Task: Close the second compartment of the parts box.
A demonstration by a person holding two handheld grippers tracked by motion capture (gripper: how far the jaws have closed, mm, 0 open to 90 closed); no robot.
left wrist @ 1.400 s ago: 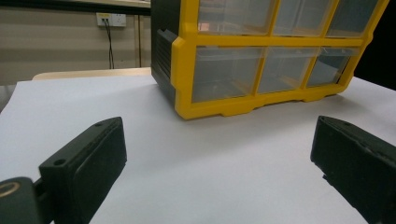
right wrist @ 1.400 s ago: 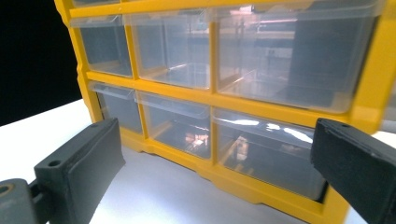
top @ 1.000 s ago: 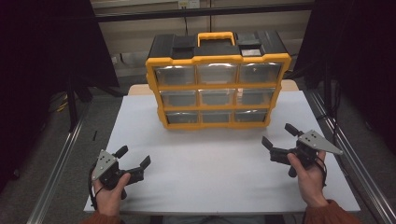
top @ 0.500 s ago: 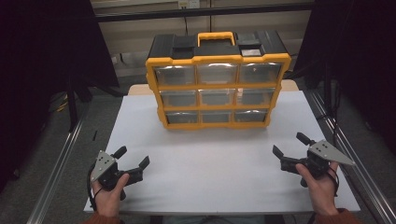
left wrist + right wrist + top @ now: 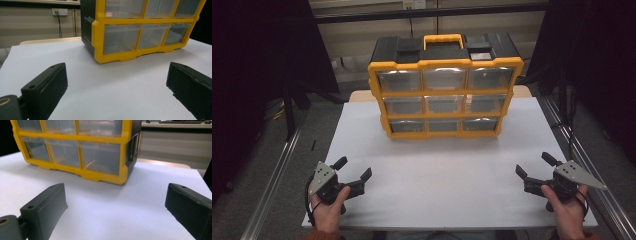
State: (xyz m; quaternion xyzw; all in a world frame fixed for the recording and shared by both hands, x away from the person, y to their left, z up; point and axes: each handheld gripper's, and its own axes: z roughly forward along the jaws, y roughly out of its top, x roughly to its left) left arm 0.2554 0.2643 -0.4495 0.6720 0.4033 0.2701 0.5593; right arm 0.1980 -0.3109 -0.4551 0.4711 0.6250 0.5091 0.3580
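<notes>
Squarely upright, yellow drawer organizer (image 5: 444,85), long axis across the table (image 5: 437,170), drawers facing both empty, wide-spread tongs.

Glossy yellow plastic organizer (image 5: 445,91) with clear smooth drawers (image 5: 121,38); matt white tabletop (image 5: 447,170); matt black tool (image 5: 117,212).

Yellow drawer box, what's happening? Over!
Left gripper open, empty. Right gripper open, empty. Yellow drawer box upright on white table, drawers shut. Nothing between.
</notes>
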